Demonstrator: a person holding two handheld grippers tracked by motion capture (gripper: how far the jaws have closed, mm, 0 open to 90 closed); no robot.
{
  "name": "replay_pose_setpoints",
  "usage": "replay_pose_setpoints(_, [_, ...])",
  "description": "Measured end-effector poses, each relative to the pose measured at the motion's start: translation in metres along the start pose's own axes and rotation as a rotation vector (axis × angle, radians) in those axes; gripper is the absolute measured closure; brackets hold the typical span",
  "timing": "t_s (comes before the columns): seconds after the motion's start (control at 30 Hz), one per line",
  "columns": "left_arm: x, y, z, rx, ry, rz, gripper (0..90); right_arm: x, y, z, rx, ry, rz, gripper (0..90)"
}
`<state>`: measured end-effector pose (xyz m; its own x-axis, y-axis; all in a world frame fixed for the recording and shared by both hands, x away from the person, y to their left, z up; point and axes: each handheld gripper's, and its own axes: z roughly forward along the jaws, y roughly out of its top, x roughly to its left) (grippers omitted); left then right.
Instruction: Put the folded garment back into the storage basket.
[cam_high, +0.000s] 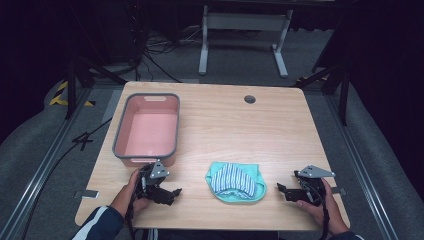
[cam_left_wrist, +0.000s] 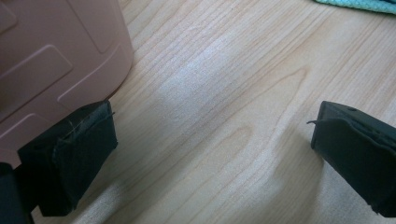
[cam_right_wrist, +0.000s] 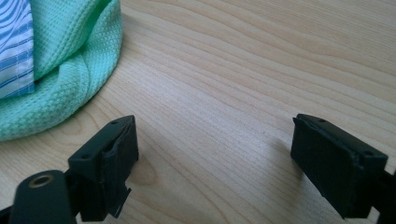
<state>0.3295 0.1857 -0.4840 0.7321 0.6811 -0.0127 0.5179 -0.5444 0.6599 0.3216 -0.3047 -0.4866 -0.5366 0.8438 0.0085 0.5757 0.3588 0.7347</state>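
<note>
Cloth bundle (cam_high: 236, 182) lies near the front edge of the wooden counter (cam_high: 280, 130), between the two grippers: a mint-green waffle-weave towel (cam_right_wrist: 70, 60) folded around a blue-and-white striped cloth (cam_right_wrist: 14, 42), the striped piece on top and toward the middle. Left gripper (cam_high: 172, 192) rests low over the counter just in front of the pink basin (cam_high: 147, 127), held in the person's left hand (cam_high: 131, 192); its jaws stand wide apart with bare wood between them and nothing gripped. In the left gripper view the basin's pink outer wall sits just beside one jaw, and a strip of green towel shows at the far top corner. Right gripper (cam_high: 280, 189) sits to the other side of the bundle, near but apart from it, in the right hand (cam_high: 315, 202); jaws likewise spread wide, empty, over bare wood. Basin has a grey rim and stands empty at the counter's left side.
</note>
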Motion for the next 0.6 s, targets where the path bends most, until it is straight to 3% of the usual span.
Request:
replay_pose_setpoints(0.4, [0.0007, -0.0012, -0.0011, 0.001, -0.039, 0.042, 0.4, 0.0003, -0.0008, -0.0009, 0.001, -0.006, 0.003, 15.4])
replay_pose_setpoints(0.53, [0.0016, 0.0008, -0.0010, 0.011, -0.056, 0.063, 1.3, -0.0004, -0.0020, -0.0059, 0.028, 0.022, -0.020, 16.3])
replay_pose_setpoints(0.6, [0.0039, 0.0025, -0.0015, 0.012, -0.088, 0.118, 3.1, -0.0008, -0.0017, -0.0064, 0.033, 0.030, -0.020, 16.5])
